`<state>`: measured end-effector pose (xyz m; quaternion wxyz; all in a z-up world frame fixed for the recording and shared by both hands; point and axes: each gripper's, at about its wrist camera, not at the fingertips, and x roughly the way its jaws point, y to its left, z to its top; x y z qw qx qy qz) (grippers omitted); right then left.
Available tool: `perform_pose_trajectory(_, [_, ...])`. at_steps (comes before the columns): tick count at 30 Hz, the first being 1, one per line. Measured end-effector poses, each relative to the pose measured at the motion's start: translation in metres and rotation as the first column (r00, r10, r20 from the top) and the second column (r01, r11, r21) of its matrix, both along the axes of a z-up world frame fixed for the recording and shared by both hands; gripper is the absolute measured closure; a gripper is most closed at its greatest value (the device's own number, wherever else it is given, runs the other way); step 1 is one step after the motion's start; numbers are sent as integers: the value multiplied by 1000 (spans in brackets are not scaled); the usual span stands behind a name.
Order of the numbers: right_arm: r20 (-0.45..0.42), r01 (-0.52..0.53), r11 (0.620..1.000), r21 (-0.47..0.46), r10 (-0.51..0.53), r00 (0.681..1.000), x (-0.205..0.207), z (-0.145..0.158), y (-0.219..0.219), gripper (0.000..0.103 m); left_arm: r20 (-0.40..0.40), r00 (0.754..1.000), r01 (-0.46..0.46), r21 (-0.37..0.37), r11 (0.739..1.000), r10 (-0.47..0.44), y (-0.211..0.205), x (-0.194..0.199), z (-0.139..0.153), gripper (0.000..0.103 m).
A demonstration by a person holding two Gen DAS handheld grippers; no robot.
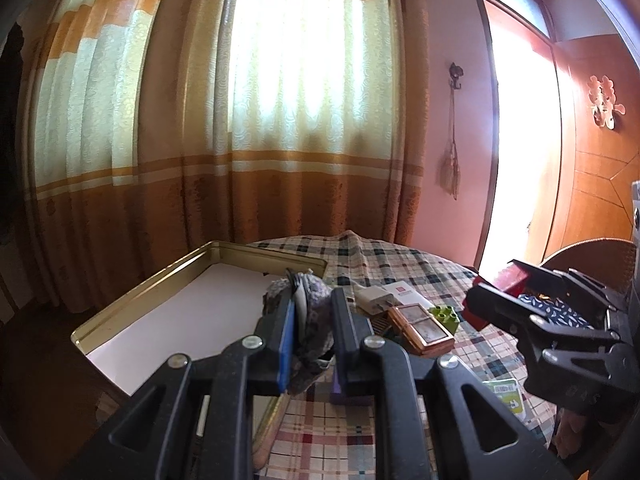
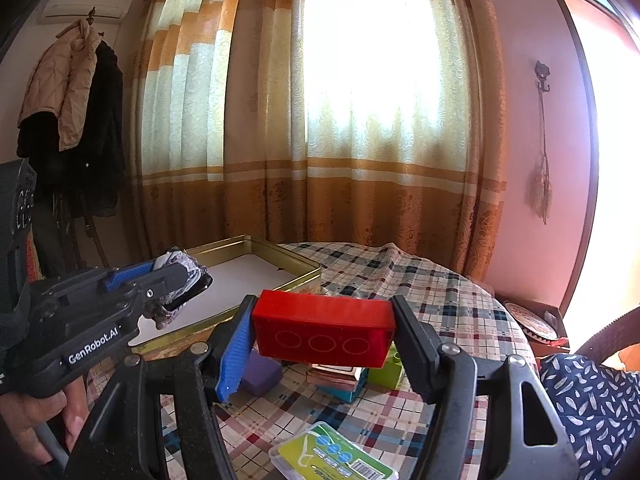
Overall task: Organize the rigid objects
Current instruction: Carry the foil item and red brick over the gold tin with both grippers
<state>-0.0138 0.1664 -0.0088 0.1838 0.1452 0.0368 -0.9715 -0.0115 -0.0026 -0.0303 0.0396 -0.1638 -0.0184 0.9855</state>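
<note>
Both grippers loaded, tin tray not yet filled.

We note the red box (image 2: 325, 330) pinched across its ends by the right gripper (image 2: 320, 340), held above the bench (image 2: 460, 300). The left gripper (image 1: 310, 320) clamps a grey speckled lump (image 1: 310, 300) near the gold tin tray (image 1: 132, 300), far left, which looks bare inside. Copper case (image 1: 422, 330), green brick (image 1: 445, 314), white charger (image 1: 374, 298) and purple block (image 2: 262, 376) remain loose: early stage, we judge. Only the right view shows the green-label packet (image 2: 332, 456) whole.

Left hand-held gripper (image 1: 310, 312) clamped, raised; right hand-held gripper (image 2: 324, 326) clamped (wider), level.
</note>
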Motion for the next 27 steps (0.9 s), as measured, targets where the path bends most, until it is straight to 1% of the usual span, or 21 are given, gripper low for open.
perform_pose_trajectory(4, [-2, -10, 1000, 1, 10, 1000, 1, -2, -3, 36, -2, 1000, -18, 1, 1000, 18, -5, -3, 0, 88])
perform_pose_trajectory(11, [7, -34, 999, 7, 34, 999, -2, -8, -10, 36, 19, 999, -45, 8, 999, 45, -15, -10, -6, 88])
perform_pose_trajectory(22, [21, -51, 999, 9, 50, 999, -9, -10, -13, 36, 36, 998, -49, 11, 999, 49, -20, -14, -10, 88])
perform_pose_trajectory(27, [29, -66, 998, 7, 65, 997, -13, -10, -21, 36, 44, 997, -64, 19, 998, 63, -27, -19, -11, 88])
